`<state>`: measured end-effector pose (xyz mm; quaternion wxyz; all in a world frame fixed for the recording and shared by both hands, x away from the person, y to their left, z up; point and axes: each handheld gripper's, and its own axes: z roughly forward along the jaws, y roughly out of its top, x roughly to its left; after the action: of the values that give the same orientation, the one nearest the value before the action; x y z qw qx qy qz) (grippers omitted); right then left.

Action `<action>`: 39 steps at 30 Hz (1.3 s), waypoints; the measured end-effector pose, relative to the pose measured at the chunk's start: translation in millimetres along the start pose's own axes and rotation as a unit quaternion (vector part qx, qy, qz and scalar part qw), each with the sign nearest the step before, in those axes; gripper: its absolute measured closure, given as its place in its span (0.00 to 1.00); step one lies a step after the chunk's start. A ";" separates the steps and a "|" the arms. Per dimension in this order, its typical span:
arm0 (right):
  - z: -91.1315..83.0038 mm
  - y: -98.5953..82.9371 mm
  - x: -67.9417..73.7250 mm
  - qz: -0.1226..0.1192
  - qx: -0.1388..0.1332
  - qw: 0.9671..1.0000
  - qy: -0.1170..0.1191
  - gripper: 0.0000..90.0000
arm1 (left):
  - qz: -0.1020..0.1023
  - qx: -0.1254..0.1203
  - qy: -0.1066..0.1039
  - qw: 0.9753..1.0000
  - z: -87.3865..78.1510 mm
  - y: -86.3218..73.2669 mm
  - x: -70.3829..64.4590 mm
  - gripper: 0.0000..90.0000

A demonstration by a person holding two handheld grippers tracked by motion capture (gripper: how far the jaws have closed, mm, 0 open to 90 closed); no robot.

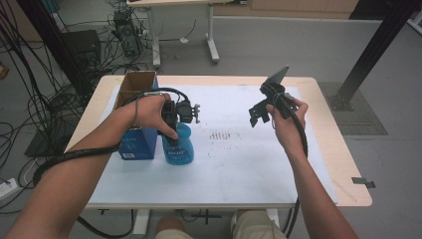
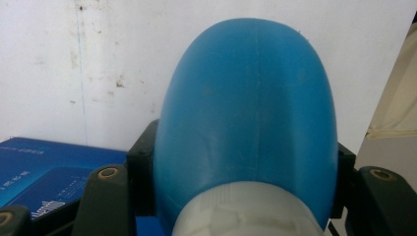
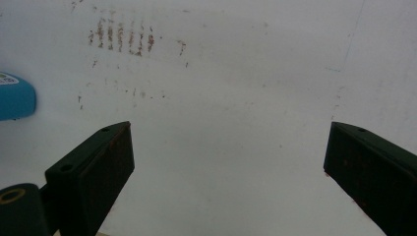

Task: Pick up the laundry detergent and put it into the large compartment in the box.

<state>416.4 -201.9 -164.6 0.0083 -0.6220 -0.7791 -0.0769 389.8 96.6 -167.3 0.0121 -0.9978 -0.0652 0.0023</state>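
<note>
Jaws of the left gripper (image 1: 175,130) clamp the blue bottle (image 2: 246,113) near its white neck (seen close in the left gripper view); the bottle stands on the white table sheet (image 1: 239,164) just beside a blue box (image 1: 137,144). Right gripper (image 3: 228,162) hangs above the sheet, jaws spread wide, holding nothing.

Lab — floor cables (image 1: 30,107), equipment

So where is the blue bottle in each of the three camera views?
High view: blue bottle stands left of centre, beside the blue box, under the left hand-held gripper.
Left gripper view: it sits centre frame between the jaws.
Right gripper view: a blue sliver at the left edge.
Shared landmark: the white table cover.
</note>
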 end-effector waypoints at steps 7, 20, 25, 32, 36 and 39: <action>0.1 -0.1 -0.6 0.001 0.001 1.000 0.000 0.05 | -0.001 0.002 0.000 1.000 -0.2 0.7 0.2 0.42; 0.6 0.1 -0.3 0.000 0.000 1.000 -0.001 0.05 | 0.000 0.005 -0.001 1.000 -0.4 2.5 0.8 0.42; 0.7 0.2 -0.1 -0.001 0.000 1.000 -0.001 0.05 | -0.003 0.004 -0.001 1.000 -0.3 1.8 0.4 0.42; 0.0 0.0 -0.9 -0.001 0.002 1.000 -0.001 0.05 | -0.003 0.005 -0.001 1.000 -0.3 2.3 0.6 0.42; 0.3 -0.5 -1.1 0.000 0.001 1.000 -0.001 0.05 | -0.003 0.005 -0.001 1.000 -0.4 2.2 0.6 0.42; 0.4 -0.4 -0.8 0.000 0.001 1.000 -0.001 0.05 | -0.003 0.006 -0.001 1.000 -0.4 2.5 0.7 0.42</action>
<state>416.2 -202.7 -165.1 0.0079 -0.6218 -0.7795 -0.0755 390.8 94.2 -167.0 0.0180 -0.9975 -0.0684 0.0038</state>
